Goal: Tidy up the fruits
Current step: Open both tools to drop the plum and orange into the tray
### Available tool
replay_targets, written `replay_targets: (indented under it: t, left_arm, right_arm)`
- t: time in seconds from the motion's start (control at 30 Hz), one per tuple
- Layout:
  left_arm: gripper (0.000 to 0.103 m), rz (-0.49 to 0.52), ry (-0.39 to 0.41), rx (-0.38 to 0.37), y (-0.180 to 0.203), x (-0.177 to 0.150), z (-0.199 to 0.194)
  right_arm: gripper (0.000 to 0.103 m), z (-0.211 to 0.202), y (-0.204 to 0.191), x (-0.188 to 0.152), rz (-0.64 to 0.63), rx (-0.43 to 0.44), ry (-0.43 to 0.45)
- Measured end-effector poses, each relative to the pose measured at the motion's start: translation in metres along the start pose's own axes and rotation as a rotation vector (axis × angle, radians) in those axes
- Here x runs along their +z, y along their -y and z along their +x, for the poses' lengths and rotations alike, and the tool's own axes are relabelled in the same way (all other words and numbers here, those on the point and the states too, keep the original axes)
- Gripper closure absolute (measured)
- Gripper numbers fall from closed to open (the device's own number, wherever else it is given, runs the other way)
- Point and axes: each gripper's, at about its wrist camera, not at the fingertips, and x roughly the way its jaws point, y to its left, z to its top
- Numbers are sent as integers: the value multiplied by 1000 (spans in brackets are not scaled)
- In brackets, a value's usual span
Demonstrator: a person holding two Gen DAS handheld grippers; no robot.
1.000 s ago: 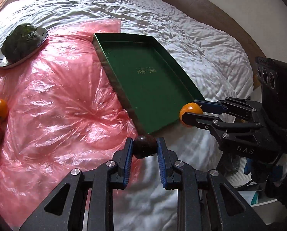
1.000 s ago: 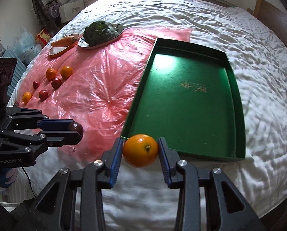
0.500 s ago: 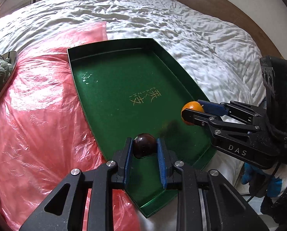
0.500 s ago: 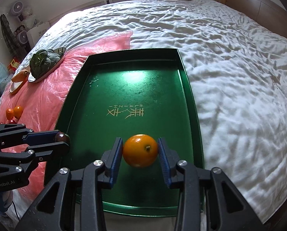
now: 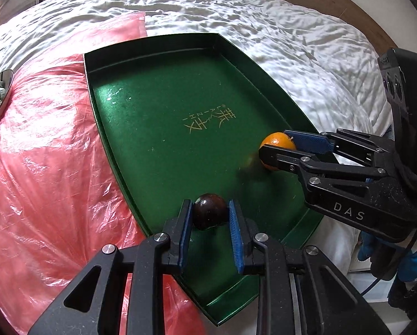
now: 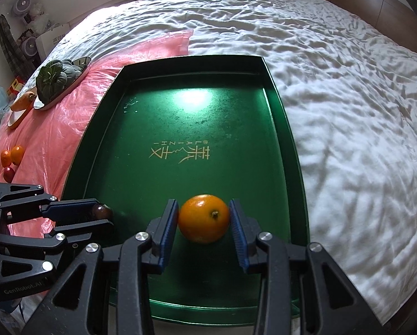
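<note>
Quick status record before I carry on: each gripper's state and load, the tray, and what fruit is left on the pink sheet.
left gripper: shut on the dark plum, low over the tray's near end
right gripper: jaws have just been opening; orange between the pads, which still touch it
green tray: on the white bedcover, partly over the pink plastic sheet; holds only the two gripped fruits
fruit left on sheet: two small oranges and two small red fruits, far left
</note>
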Motion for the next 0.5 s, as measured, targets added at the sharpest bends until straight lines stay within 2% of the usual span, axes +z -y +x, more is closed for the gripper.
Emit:
replay_targets:
  t: [0.07, 0.13, 0.2, 0.3, 0.33, 0.37, 0.4, 0.43, 0.5]
  left_arm:
    - [80, -1, 5, -9, 0, 1, -1]
    - [75, -1, 14, -12, 1, 0, -5]
    - [62, 2, 33, -9, 1, -1, -11]
    - [61, 9, 55, -14, 3, -1, -21]
    - [61, 15, 61, -10, 4, -2, -23]
    - [61, 20, 67, -8, 6, -2, -26]
    - [61, 23, 73, -9, 7, -3, -29]
    - [61, 27, 80, -10, 7, -4, -33]
    - [60, 35, 97, -6, 9, -6, -41]
  right_arm:
    - [64, 0, 0, 0, -3, -1, -1]
    - [63, 0, -1, 1, -5, -3, -2]
    - [63, 0, -1, 1, -7, -6, -5]
    - [60, -1, -3, 2, -15, -15, -8]
    - [51, -2, -4, 2, -15, -10, -7]
    - [26, -3, -5, 2, -16, -4, -4]
    - [8, -4, -7, 2, -22, -7, -1]
    - [4, -6, -9, 3, -31, -11, 2]
    - [4, -9, -12, 4, -39, -13, 5]
